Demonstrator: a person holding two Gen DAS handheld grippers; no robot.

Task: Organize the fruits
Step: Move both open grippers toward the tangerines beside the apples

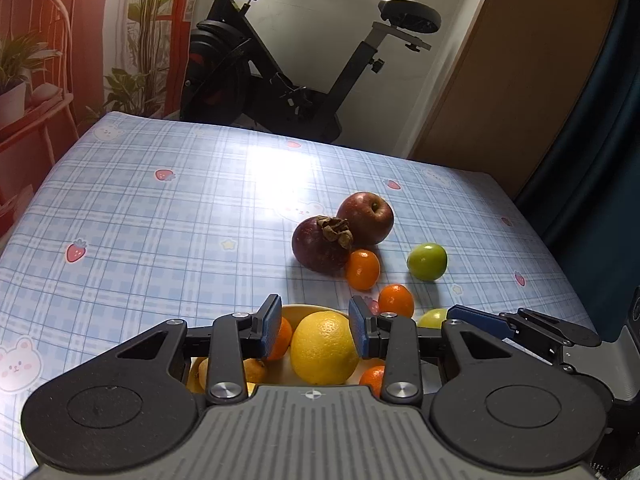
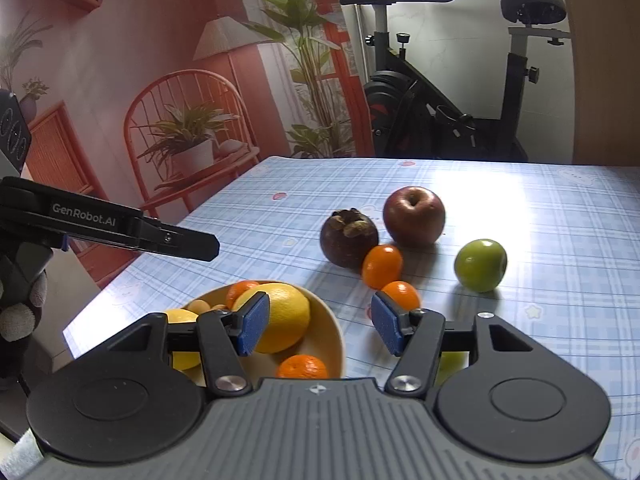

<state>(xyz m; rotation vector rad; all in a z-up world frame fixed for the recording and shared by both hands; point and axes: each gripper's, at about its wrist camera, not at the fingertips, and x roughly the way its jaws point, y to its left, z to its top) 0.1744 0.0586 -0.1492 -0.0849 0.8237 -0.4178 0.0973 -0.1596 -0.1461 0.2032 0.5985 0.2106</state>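
Left wrist view looks down on the bowl (image 1: 294,312), a pale yellow dish on the checked tablecloth (image 1: 160,216). Its largest fruit is a lemon (image 1: 322,348), with small oranges and other yellow fruit around it inside the rim. The left gripper (image 1: 314,330) hangs over the bowl, its blue pads narrowly parted on either side of the lemon as seen from here; whether they touch it cannot be told, and nothing is clearly held.

Beyond the bowl, loose on the cloth, lie two small oranges (image 1: 396,300), one past the other. Just behind them sits a dark mangosteen (image 1: 320,248), touching a red apple (image 1: 366,216) farther back. To the right of the oranges is a green fruit (image 1: 427,261), standing apart, and another green fruit (image 1: 434,318) lies close beside the bowl.

From the right wrist view, the right gripper (image 2: 320,326) hangs over the bowl's right rim (image 2: 336,340), jaws partly open and empty. The left gripper's arm (image 2: 120,232) reaches in from the left, above the bowl. An exercise bike (image 2: 440,120) stands past the far table edge.
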